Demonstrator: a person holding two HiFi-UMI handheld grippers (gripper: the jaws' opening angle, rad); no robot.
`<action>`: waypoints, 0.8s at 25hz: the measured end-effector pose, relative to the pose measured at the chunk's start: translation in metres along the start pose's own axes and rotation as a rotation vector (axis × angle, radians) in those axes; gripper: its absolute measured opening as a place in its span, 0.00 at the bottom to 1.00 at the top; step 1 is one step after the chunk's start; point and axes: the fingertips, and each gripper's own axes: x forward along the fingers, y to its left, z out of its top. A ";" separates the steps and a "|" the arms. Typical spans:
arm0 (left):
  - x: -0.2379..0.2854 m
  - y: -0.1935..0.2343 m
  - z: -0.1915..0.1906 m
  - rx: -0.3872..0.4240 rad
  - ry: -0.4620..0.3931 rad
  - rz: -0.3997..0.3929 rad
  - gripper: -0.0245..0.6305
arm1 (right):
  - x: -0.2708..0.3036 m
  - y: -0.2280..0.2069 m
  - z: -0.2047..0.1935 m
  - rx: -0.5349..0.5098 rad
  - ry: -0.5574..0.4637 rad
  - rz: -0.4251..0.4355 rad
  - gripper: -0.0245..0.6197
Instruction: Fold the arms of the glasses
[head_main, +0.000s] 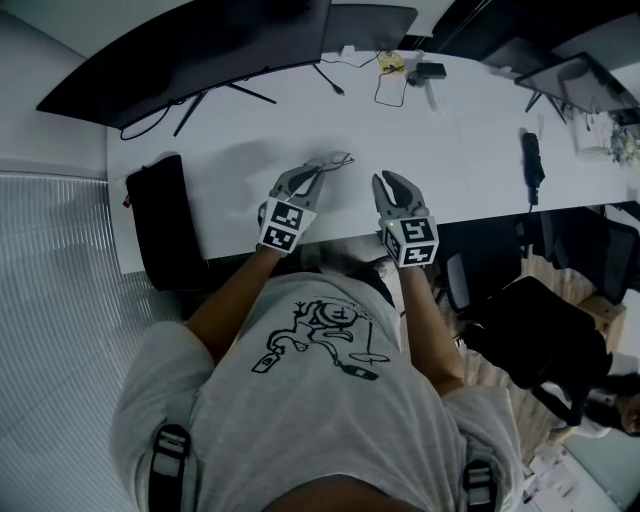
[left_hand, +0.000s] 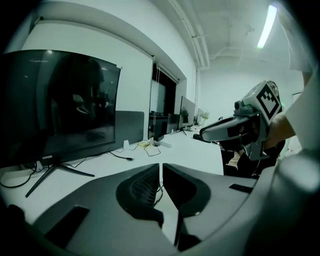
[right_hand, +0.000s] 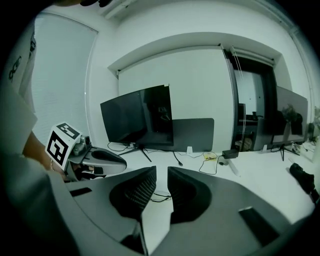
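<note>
While hovering above the tabletop (head_main: 470, 160), risk of clipping the glasses (head_main: 337, 158) or shoving them toward the 6 o'clock edge on a blind re-approach. Lying at 12 o'clock off left gripper (head_main: 319, 170), 11 o'clock off right gripper (head_main: 392, 181). Long axis roughly 9-to-3; facing unclear. Left fingers (left_hand: 145, 187) nearly touching, right fingers (right_hand: 140, 192) a slit apart, apparently empty.

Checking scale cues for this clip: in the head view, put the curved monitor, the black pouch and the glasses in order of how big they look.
1. the curved monitor, largest
2. the black pouch
3. the glasses, clearly smallest
</note>
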 end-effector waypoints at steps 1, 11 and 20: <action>-0.004 -0.004 0.008 -0.008 -0.017 -0.009 0.09 | -0.005 0.001 0.007 -0.005 -0.007 0.002 0.16; -0.047 -0.034 0.079 -0.073 -0.137 -0.082 0.08 | -0.056 0.023 0.078 -0.066 -0.095 0.032 0.14; -0.083 -0.046 0.124 -0.100 -0.218 -0.085 0.08 | -0.092 0.048 0.124 -0.082 -0.129 0.077 0.13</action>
